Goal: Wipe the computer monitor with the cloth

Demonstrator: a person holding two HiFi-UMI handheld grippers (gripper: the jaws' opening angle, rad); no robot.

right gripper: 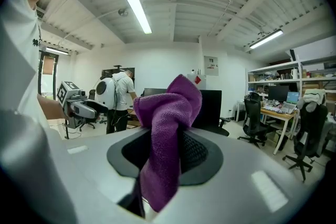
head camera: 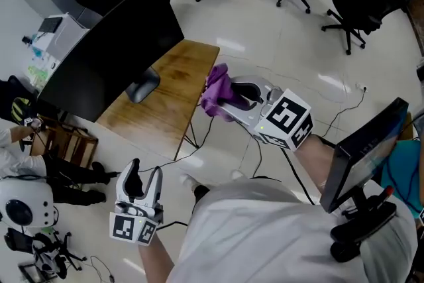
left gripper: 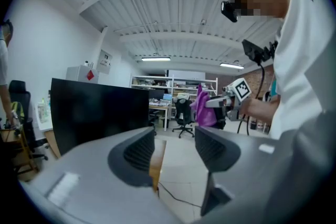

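Note:
A large black monitor (head camera: 109, 53) stands on a small wooden desk (head camera: 173, 86), its dark screen (left gripper: 97, 110) facing the left gripper view. My right gripper (head camera: 228, 95) is shut on a purple cloth (head camera: 215, 91), which bunches up between the jaws (right gripper: 168, 128) and hangs just off the desk's right edge. The cloth is apart from the screen. My left gripper (head camera: 144, 183) hangs lower, near the floor in front of the desk, open with nothing between its fingers (left gripper: 139, 152).
A second monitor (head camera: 371, 149) on a black stand sits at the right. Several black office chairs (head camera: 361, 6) stand on the pale floor behind. Cables (head camera: 218, 142) trail under the desk. A person (head camera: 13, 136) and boxes are at the left.

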